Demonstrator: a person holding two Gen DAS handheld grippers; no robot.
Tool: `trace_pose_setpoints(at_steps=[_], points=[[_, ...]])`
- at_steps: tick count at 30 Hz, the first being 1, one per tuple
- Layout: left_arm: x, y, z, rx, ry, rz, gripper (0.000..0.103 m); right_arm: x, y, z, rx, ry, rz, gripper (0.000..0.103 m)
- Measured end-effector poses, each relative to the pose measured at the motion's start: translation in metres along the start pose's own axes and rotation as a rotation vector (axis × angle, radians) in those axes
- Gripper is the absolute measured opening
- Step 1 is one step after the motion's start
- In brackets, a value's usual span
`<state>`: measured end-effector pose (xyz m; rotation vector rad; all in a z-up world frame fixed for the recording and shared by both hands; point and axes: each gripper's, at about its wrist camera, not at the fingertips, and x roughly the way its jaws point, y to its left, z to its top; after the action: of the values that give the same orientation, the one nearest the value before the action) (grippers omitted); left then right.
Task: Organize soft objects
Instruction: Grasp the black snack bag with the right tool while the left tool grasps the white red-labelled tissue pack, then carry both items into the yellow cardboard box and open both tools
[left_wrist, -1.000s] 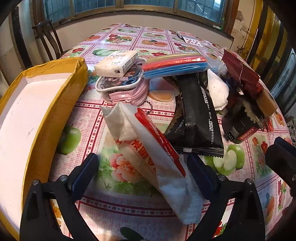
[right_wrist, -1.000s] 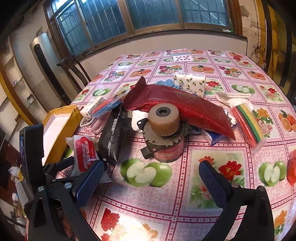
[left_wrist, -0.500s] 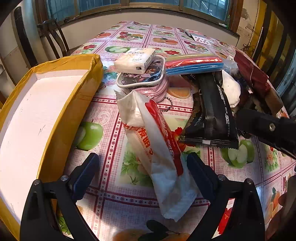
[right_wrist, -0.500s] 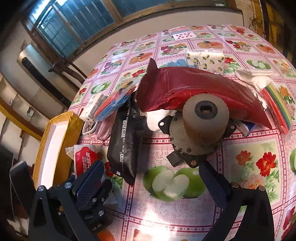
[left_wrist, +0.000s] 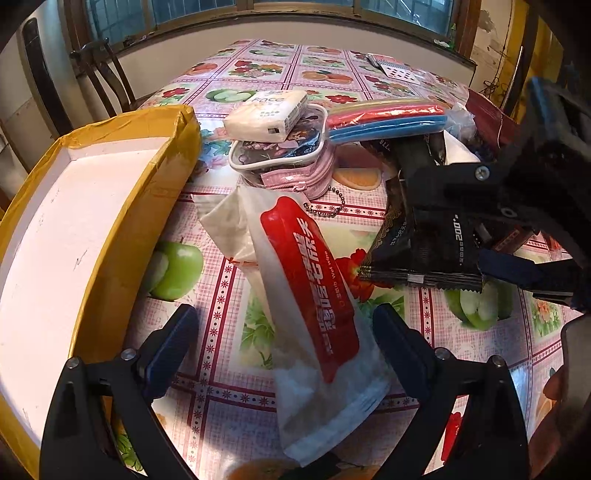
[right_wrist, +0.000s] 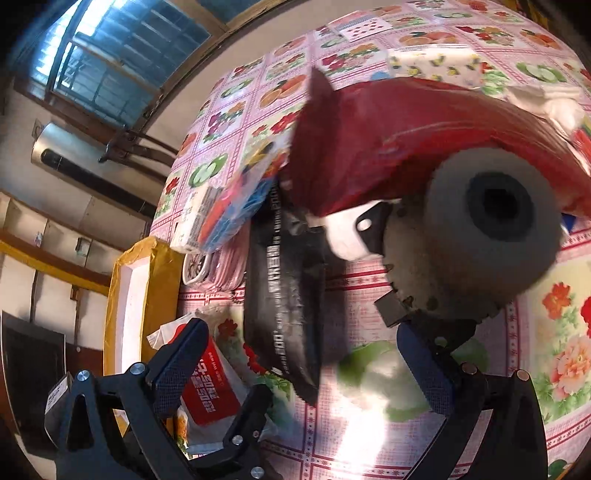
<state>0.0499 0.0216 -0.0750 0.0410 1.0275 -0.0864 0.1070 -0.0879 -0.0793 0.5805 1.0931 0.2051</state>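
Table (left_wrist: 207, 402) cloth is showing a pink grid printed with fruit and flowers. Wet-wipe pack (left_wrist: 314, 295) is showing white with a red label. Snack packet (left_wrist: 424, 254) is showing black with pale print. Box (left_wrist: 122, 229) is showing yellow outside, white inside. Pouch (right_wrist: 399, 136) is showing dark red.

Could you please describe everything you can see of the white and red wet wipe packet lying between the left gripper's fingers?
The wet wipe packet is a soft, crinkly white plastic pouch with a long red label printed in white characters and "Wet Wipe". It lies flat on the floral tablecloth, angled diagonally, its near end between the open left gripper fingers, which do not touch it. Its far end is loose and rumpled. A yellow-taped box stands beside it.
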Motion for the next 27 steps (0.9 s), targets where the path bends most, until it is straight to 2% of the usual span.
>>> trace_pose_setpoints(at_steps=[2,3,4,6,9,10,12,13,14,18,21,27], points=[[0.000,0.000,0.000,0.002,-0.002,0.001,0.097,0.003,0.006,-0.001,-0.018,-0.011,0.003,0.095],[0.000,0.000,0.000,0.003,-0.002,-0.001,0.097,0.004,0.007,-0.001,-0.023,-0.022,0.004,0.074],[0.000,0.000,0.000,0.002,-0.002,-0.003,0.097,0.006,0.006,0.000,-0.021,-0.023,0.013,0.035],[0.000,0.000,0.000,0.006,-0.001,-0.004,0.097,0.017,0.007,0.002,-0.018,0.026,0.040,0.032],[-0.001,0.001,-0.001,0.004,-0.002,-0.010,0.095,0.016,0.007,0.002,-0.029,0.022,0.061,0.030],[-0.002,0.002,-0.001,-0.002,-0.006,-0.012,0.091,0.014,0.008,0.001,-0.032,0.015,0.069,0.029],[-0.005,0.003,0.001,-0.003,-0.017,-0.008,0.073,0.008,0.008,-0.005,-0.044,0.009,0.088,0.029],[-0.006,0.003,0.002,-0.004,-0.019,-0.011,0.058,0.003,0.007,-0.008,-0.051,-0.002,0.087,0.029],[-0.008,0.005,0.002,-0.008,-0.020,-0.013,0.049,-0.002,0.008,-0.010,-0.058,-0.016,0.087,0.029],[-0.010,0.011,0.001,-0.024,-0.014,-0.040,0.044,-0.024,0.007,-0.018,-0.081,-0.050,0.099,0.029],[-0.017,0.013,-0.003,-0.036,-0.012,-0.091,0.043,-0.042,0.008,-0.025,-0.109,-0.088,0.093,0.029],[-0.042,0.014,-0.011,-0.021,-0.053,-0.155,0.042,-0.078,0.011,-0.033,-0.154,-0.159,0.093,0.029]])
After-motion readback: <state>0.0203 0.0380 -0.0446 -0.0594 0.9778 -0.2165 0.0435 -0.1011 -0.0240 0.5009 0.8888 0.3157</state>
